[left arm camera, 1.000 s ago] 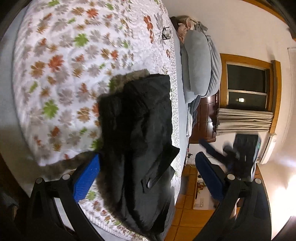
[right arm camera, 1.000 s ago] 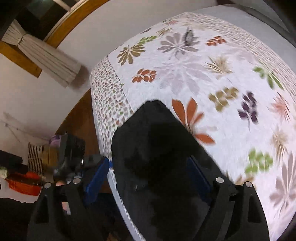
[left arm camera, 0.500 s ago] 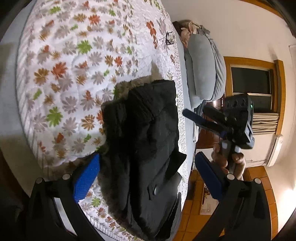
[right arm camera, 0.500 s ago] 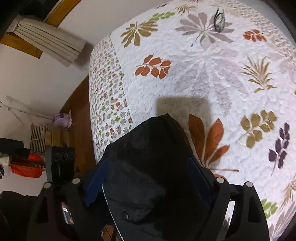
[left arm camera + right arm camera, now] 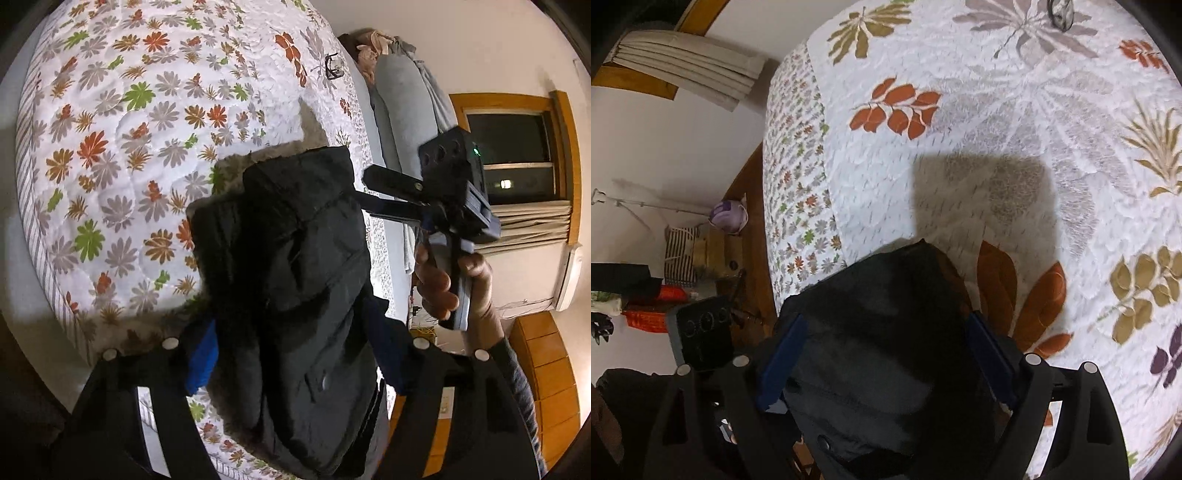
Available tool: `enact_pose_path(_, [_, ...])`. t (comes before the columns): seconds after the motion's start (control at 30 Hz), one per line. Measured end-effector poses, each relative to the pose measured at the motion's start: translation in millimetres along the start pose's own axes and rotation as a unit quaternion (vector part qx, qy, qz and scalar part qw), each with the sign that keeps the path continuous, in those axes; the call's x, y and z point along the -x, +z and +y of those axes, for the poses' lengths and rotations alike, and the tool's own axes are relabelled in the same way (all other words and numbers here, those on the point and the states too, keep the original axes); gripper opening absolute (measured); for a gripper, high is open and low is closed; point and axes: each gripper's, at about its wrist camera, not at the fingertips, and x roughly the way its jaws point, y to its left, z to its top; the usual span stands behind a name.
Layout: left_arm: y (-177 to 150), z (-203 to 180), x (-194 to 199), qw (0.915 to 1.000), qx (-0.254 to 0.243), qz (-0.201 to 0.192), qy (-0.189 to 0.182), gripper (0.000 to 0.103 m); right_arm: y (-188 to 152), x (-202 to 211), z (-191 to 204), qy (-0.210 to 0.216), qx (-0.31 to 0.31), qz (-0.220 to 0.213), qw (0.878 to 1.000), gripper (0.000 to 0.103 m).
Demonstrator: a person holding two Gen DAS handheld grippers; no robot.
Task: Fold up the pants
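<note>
Black pants [image 5: 295, 280], folded into a thick bundle, lie at the edge of the bed's leaf-print quilt [image 5: 122, 155], part of the bundle overhanging the side. Left gripper [image 5: 299, 350]: blue pads [image 5: 201, 356] set wide on either side of the bundle; grip on the cloth cannot be told. Right gripper [image 5: 886, 354]: pads [image 5: 781, 363] likewise wide, flanking the pants [image 5: 886, 332]. From the left wrist camera, the right hand [image 5: 447, 280] holds its gripper beside the bundle. Eyeglasses [image 5: 334, 68] rest farther up the quilt.
</note>
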Motion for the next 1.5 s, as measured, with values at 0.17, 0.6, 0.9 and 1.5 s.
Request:
enact_pose_path(0.17, [4.2,3.8,-1.8,1.0000,-0.007,0.002,0.006,0.069,7.9,-21.4,-1.5,0.006,0.011,0.037,0.999,0.089])
enact_pose_path(0.6, [12.7,5.5,-4.3,0.9996,-0.017,0.006,0.021,0.035,4.6,-7.1,1.0,-0.028,0.028,0.035,0.999,0.034])
enact_pose_path(0.9, [12.0,-14.5,3.5,0.9982,-0.052,-0.008,0.027,0.028,-5.1,18.5,28.0,-0.068,0.040,0.019,0.997,0.030])
enact_pose_path(1.5, [5.6,-77.1,18.6,0.9913,-0.128,-0.022,0.019,0.019,-46.4,88.8,75.3,-0.124,0.052,-0.033,0.990,0.028])
